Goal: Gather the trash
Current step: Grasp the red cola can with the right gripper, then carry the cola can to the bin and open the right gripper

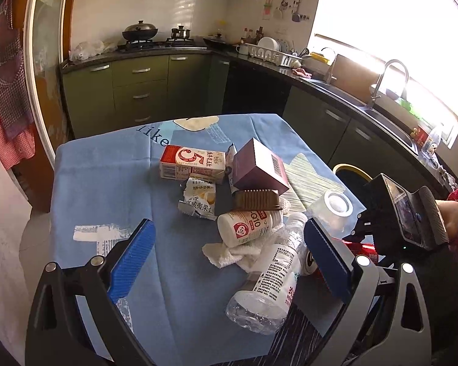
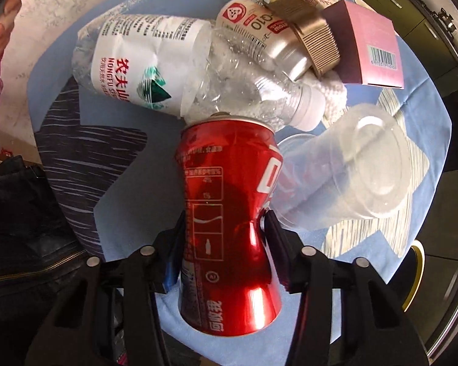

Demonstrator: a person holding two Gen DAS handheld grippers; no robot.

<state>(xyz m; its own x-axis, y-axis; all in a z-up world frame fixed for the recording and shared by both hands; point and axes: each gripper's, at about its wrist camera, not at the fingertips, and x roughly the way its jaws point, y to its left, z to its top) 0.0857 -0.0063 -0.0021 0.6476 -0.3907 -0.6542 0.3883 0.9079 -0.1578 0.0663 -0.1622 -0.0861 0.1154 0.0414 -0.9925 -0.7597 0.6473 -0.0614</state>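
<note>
Thin aluminium: the can point(image 2: 226, 228), lying on the bench, is pinched at its waist by the right tongs point(image 2: 224, 238) and already dented, so it is light, slick and crushable. Left tongs point(image 1: 226, 253) gape empty, the bottle point(image 1: 268, 280) between them.

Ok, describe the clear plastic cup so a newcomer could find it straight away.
Start at the blue tablecloth and its heap of trash. Beside the red can in the right gripper lies the clear plastic cup, on its side at the pile's outer edge. Unlike the crumpled water bottle nearby, it has no label or cap.
</note>
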